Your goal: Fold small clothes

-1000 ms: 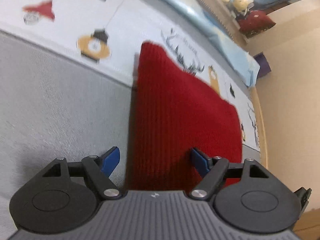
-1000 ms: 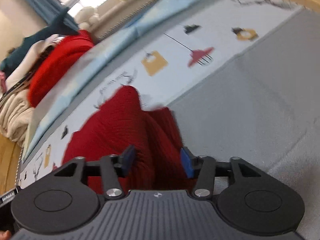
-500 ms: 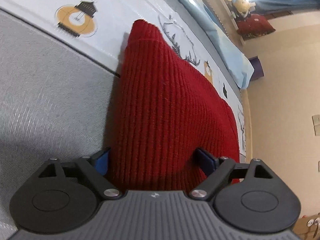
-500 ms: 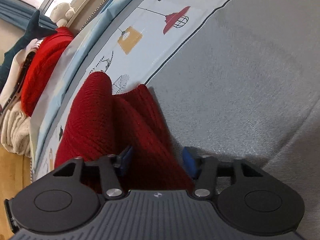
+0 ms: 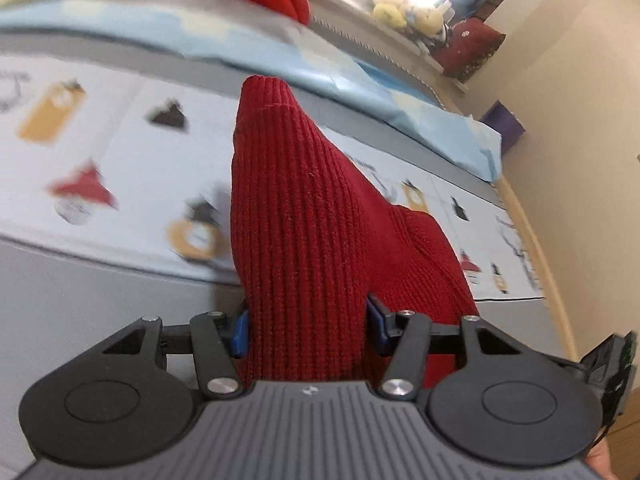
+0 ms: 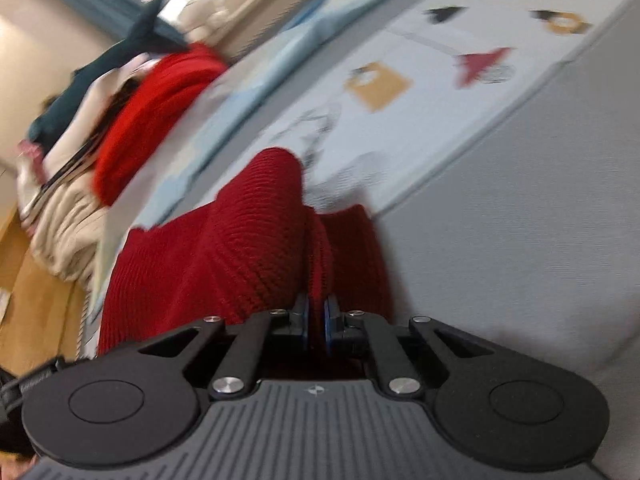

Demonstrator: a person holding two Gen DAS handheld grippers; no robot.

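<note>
A dark red ribbed knit garment [image 5: 296,216] lies bunched on the bed, across the line between the grey cover [image 5: 100,292] and the white printed sheet [image 5: 132,152]. My left gripper [image 5: 308,324] has a thick fold of it between its blue pads; the jaws are closing and both pads press the knit. In the right wrist view the same garment [image 6: 248,248] humps up in front of my right gripper [image 6: 316,320], whose pads stand almost together with a thin edge of the knit pinched between them.
A light blue blanket [image 5: 360,76] runs along the far side of the bed. A pile of clothes [image 6: 120,120], bright red, cream and dark teal, sits at the far left. Plush toys [image 5: 404,12] line the window sill. A beige wall [image 5: 580,160] borders the bed.
Both grippers' jaws have closed in on the red knit, the right one nearly all the way. The left view has lifted and tilted, and the garment's fold now stands taller.
</note>
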